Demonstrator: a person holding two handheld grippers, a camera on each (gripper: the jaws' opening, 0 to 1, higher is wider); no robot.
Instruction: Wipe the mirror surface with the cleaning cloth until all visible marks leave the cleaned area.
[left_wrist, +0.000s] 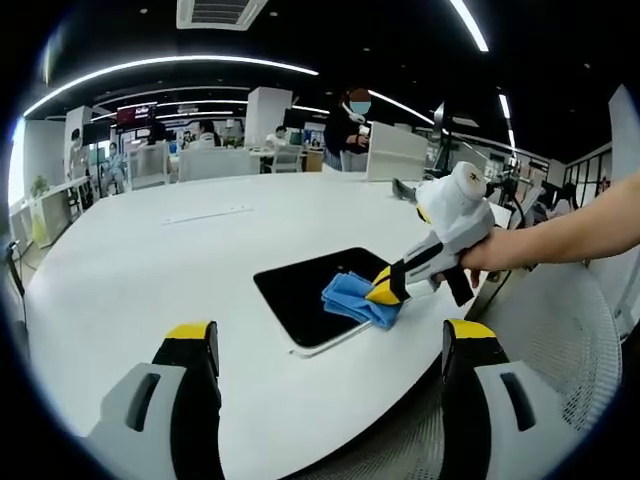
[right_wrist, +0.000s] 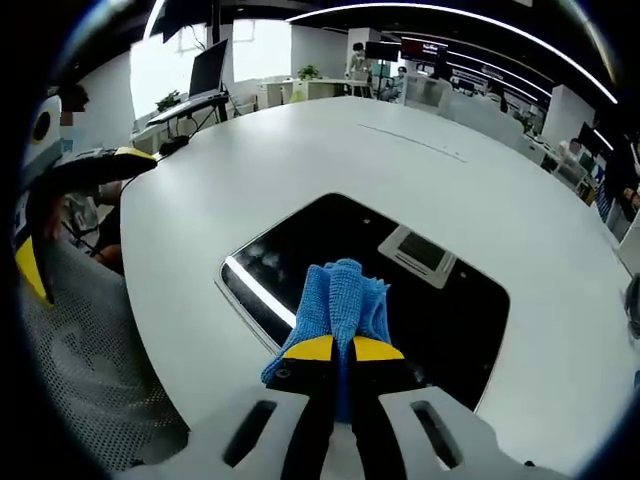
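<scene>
Blue cloth (right_wrist: 338, 300) sits on the dark mirror (right_wrist: 440, 320), at its 7 o'clock edge, pinched tight in the right tool (right_wrist: 343, 350). The mirror lies on the white surface (right_wrist: 480, 190). The left tool (left_wrist: 330, 345) waits open. Press flat, rub slowly across every mark.

left gripper view: farther back, faces mirror (left_wrist: 315, 295) | right gripper view: close above | shared: mirror, table (left_wrist: 150, 260)

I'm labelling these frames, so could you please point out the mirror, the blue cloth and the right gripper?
mirror (right_wrist: 450, 310), right gripper view, bare dark glass beside the cloth.
blue cloth (right_wrist: 340, 295), right gripper view, its bunched top.
right gripper (left_wrist: 385, 287), left gripper view, yellow tips.
</scene>
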